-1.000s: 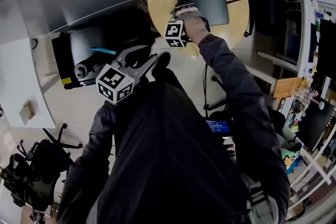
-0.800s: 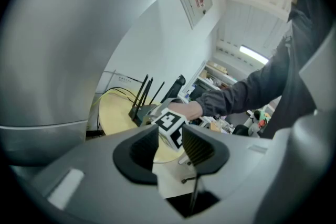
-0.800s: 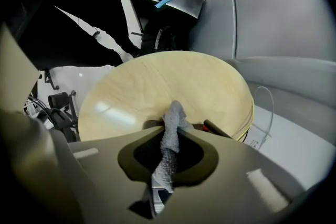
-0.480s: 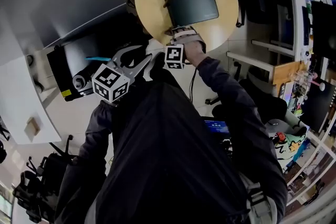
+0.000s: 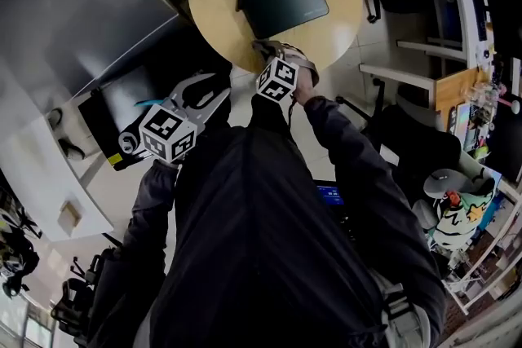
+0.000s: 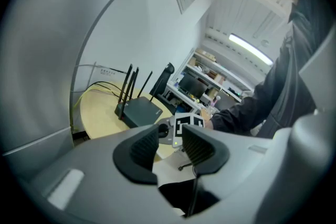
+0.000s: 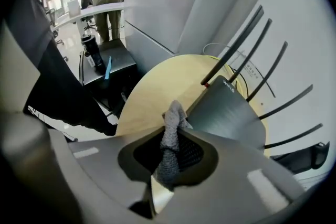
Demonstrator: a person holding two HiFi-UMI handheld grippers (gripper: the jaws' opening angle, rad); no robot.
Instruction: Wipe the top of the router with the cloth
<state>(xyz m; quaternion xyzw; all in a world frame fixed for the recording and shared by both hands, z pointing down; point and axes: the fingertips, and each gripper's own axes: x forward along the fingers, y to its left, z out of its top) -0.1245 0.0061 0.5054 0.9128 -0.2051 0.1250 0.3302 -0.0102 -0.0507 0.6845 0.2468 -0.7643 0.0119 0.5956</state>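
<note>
Right tongs [image 7: 174,136] clamped on grey cloth [image 7: 169,157], beside near edge of router [image 7: 226,113] on round counter [image 7: 155,94]; left tongs [image 6: 170,140] slightly parted, empty, short of counter

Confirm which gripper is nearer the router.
Right. The right gripper, shut on the cloth, is at the router's near edge; the left gripper, open, hangs back off the table.
</note>
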